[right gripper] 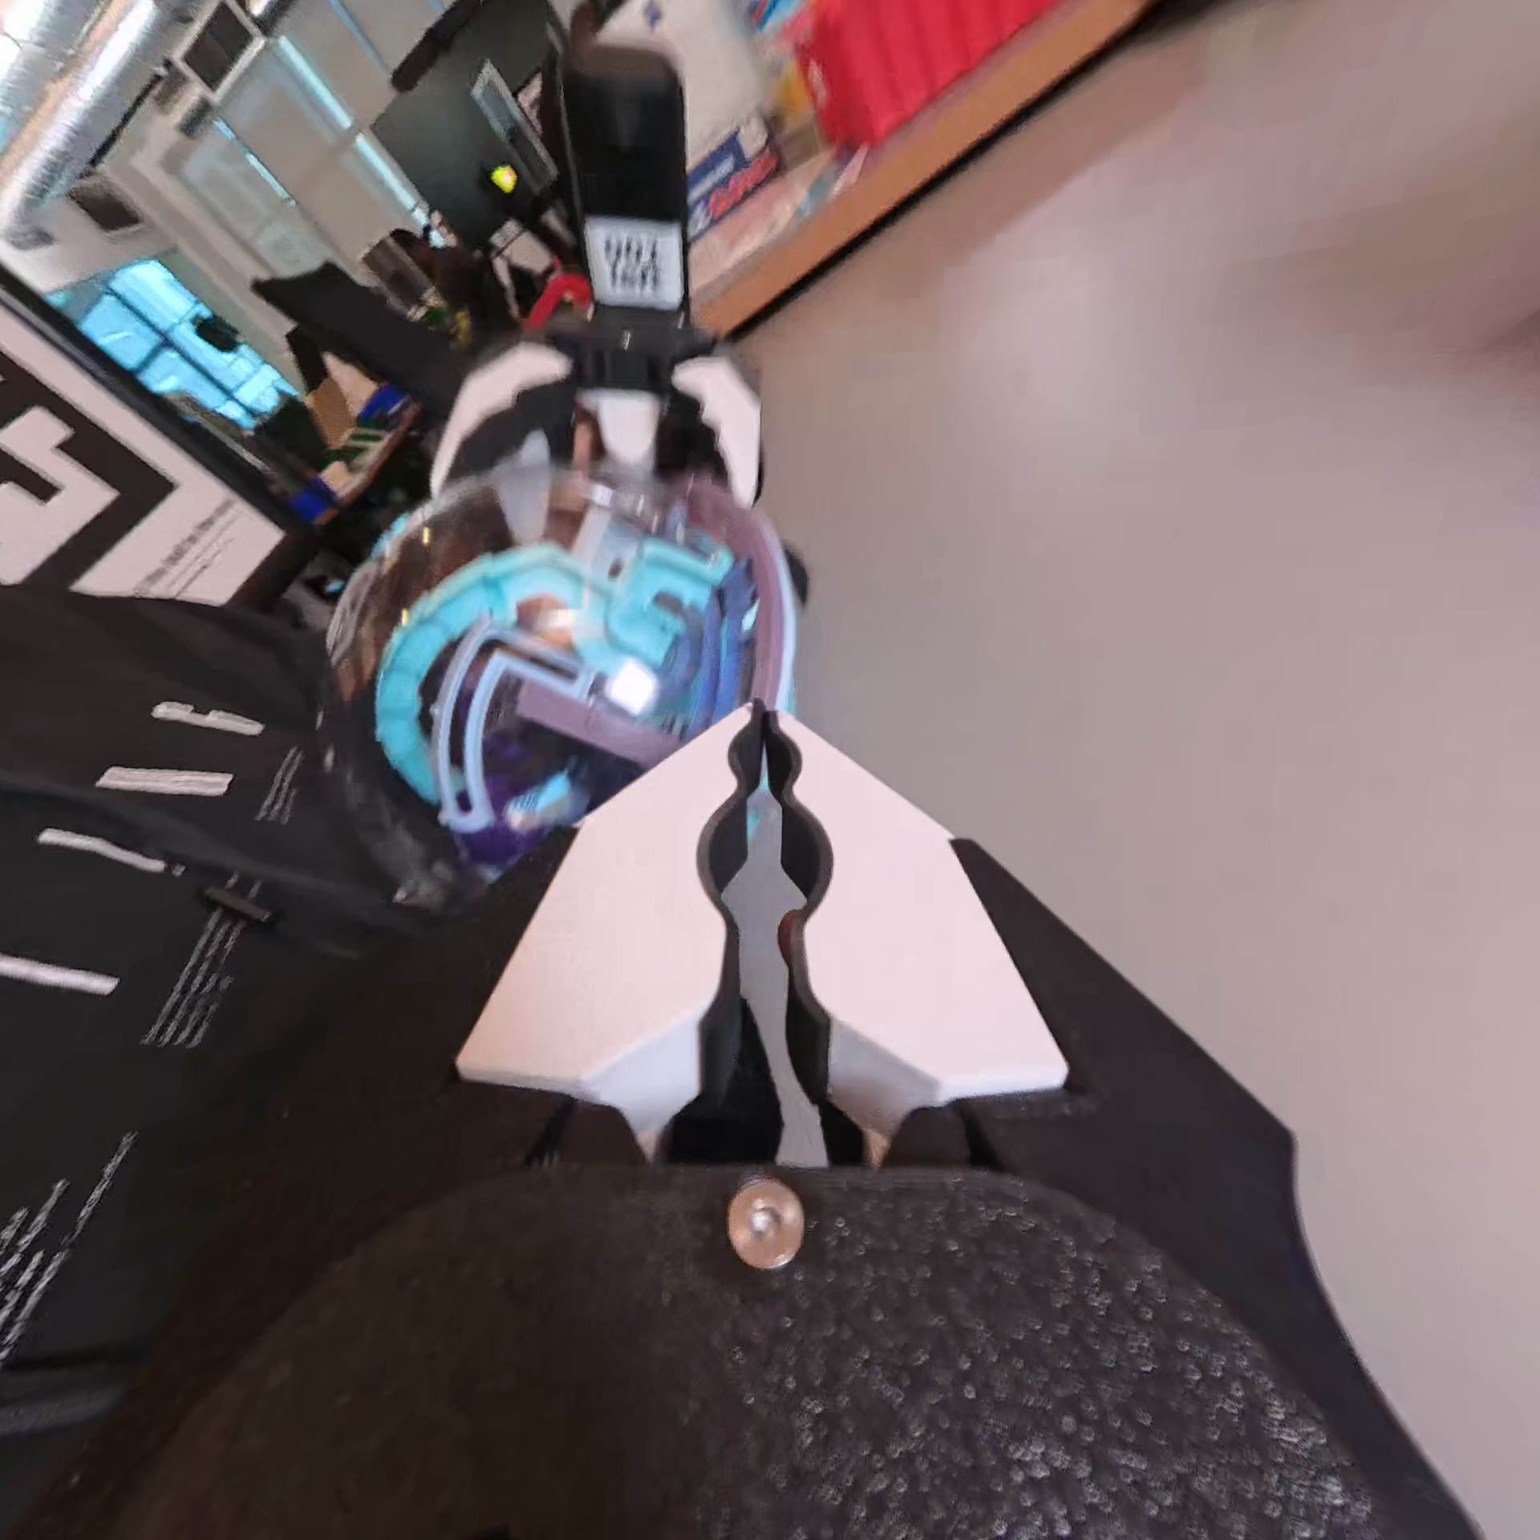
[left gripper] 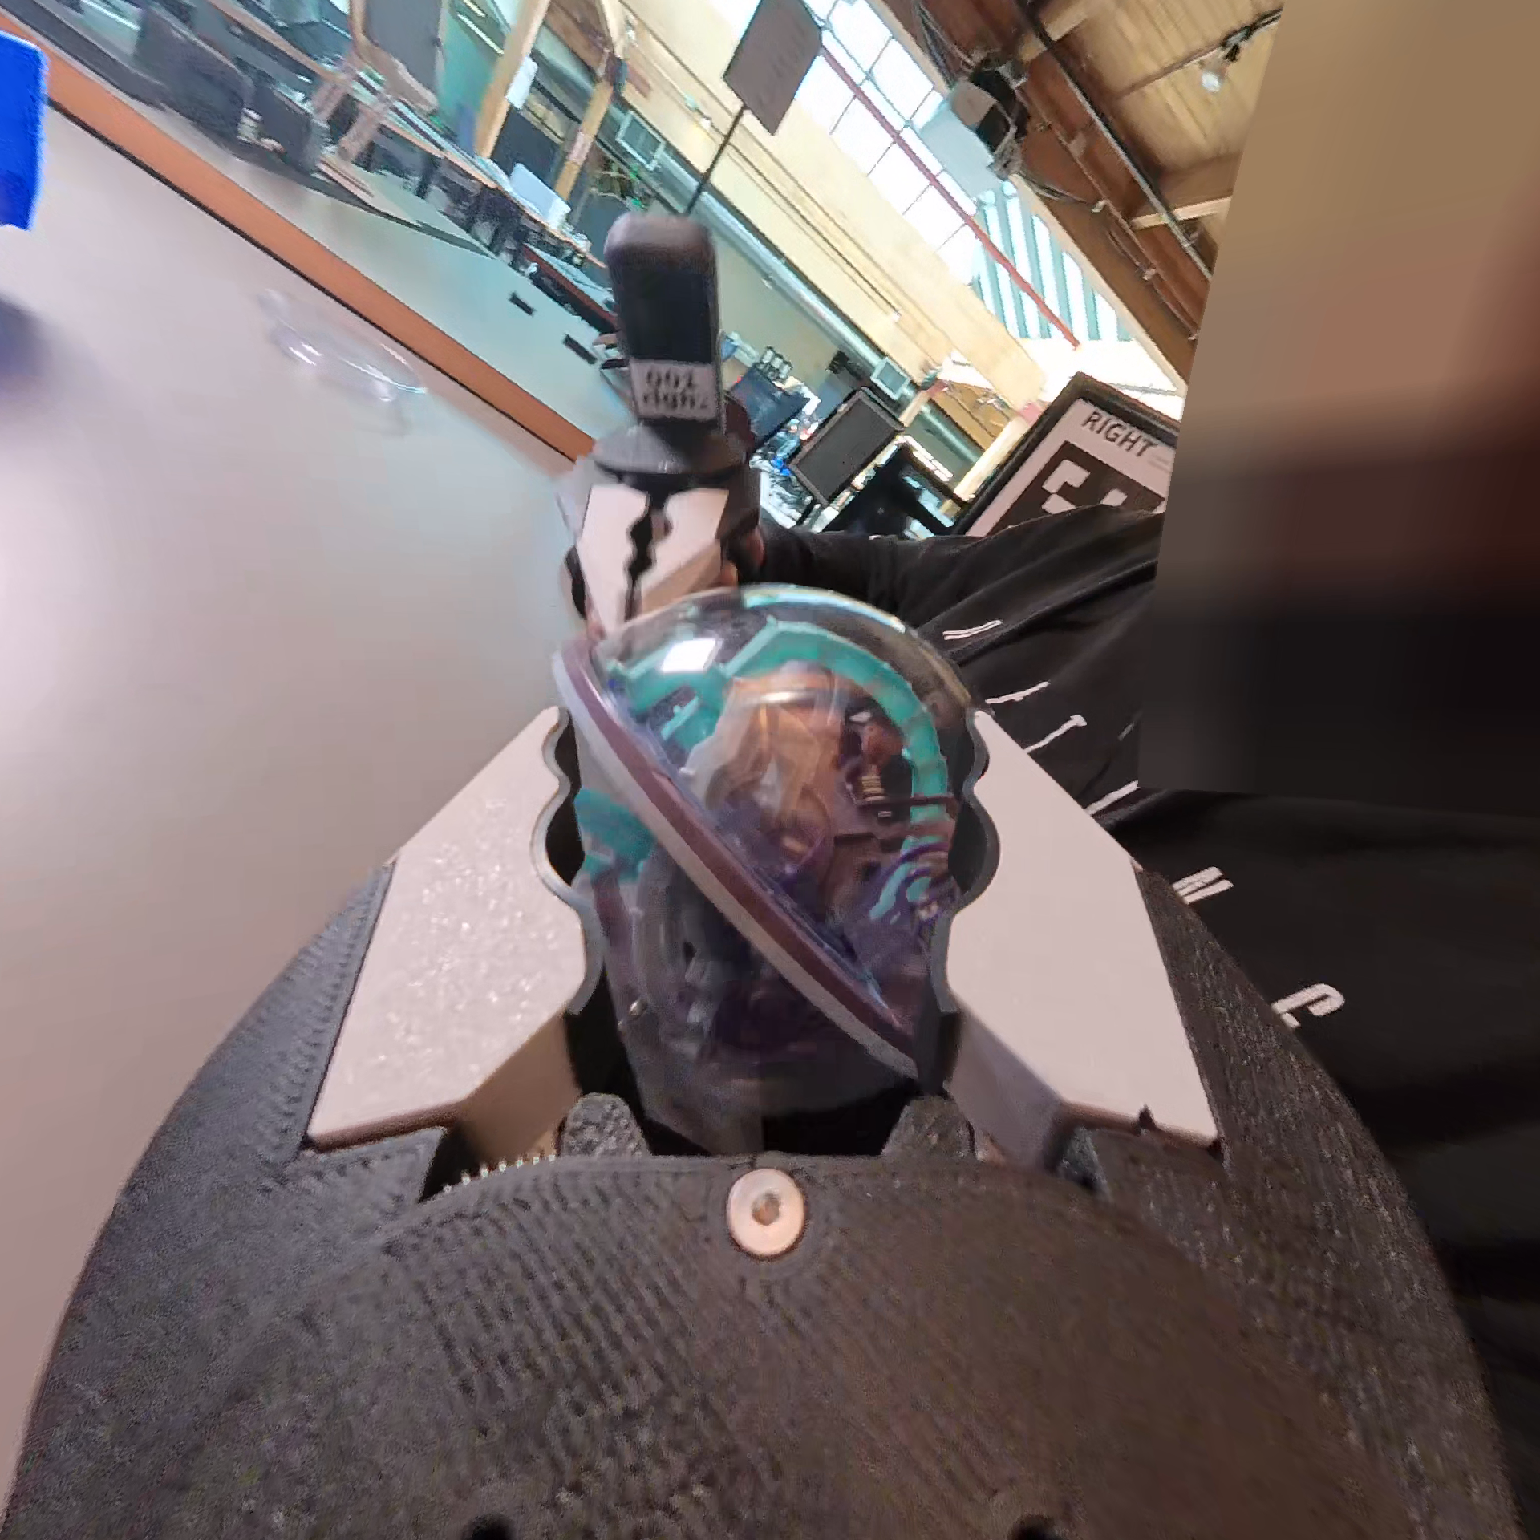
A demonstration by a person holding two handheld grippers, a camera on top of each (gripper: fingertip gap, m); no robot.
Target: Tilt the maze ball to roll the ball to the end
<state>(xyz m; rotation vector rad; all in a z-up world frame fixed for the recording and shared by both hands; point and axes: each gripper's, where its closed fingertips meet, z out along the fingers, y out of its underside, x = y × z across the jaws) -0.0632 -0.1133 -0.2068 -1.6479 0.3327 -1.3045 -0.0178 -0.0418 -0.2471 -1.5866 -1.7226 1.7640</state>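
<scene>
The maze ball [left gripper: 775, 800] is a clear sphere with teal and purple tracks inside and a dark ring around its middle. My left gripper [left gripper: 762, 733] is shut on it, with one white finger on each side, and holds it up off the table, tilted. My right gripper [right gripper: 760, 715] is shut. Its fingertips rest against the ball [right gripper: 533, 667] near the ring. I cannot tell whether they pinch the ring. In the left wrist view the right gripper [left gripper: 612, 612] meets the ball's far side. In the right wrist view the left gripper [right gripper: 600, 479] shows behind the ball. The small ball inside is not clear.
A pale table [left gripper: 208, 667] with a wooden edge lies beyond both grippers. A clear plastic dish [left gripper: 342, 358] and a blue object [left gripper: 17, 133] sit on it. A person's black sleeve [left gripper: 1083, 667] is close beside the ball. Red bins [right gripper: 900, 58] stand past the table's edge.
</scene>
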